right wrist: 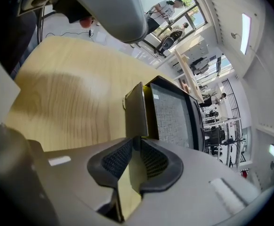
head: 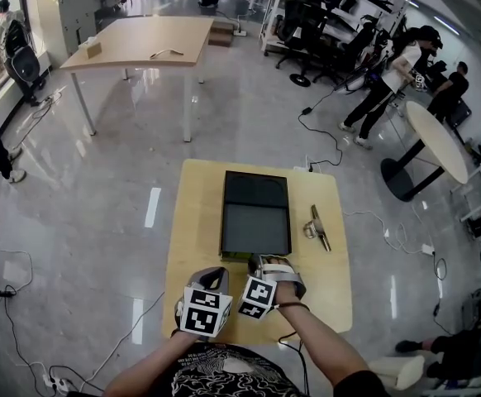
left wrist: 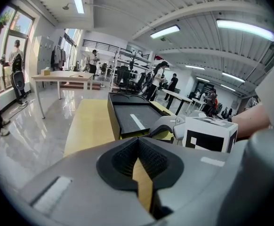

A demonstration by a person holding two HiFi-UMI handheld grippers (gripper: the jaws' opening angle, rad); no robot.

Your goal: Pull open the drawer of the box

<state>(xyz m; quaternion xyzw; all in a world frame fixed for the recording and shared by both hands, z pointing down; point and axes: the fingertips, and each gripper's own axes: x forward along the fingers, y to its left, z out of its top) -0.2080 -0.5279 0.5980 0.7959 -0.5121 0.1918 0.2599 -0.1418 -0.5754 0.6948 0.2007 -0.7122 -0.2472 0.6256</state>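
A flat black box lies lengthwise in the middle of a small wooden table. A thin yellow-green strip shows under its near end. My right gripper is at that near end. In the right gripper view its jaws are shut, tips meeting just below the box's dark front panel. I cannot see whether anything is pinched there. My left gripper hovers just left of it, a little short of the box. Its jaws are shut on nothing and point at the box.
A metal tool lies on the table right of the box. Bare tabletop runs along the box's left side. Cables cross the glossy floor. A larger table stands farther back, and people stand at the right.
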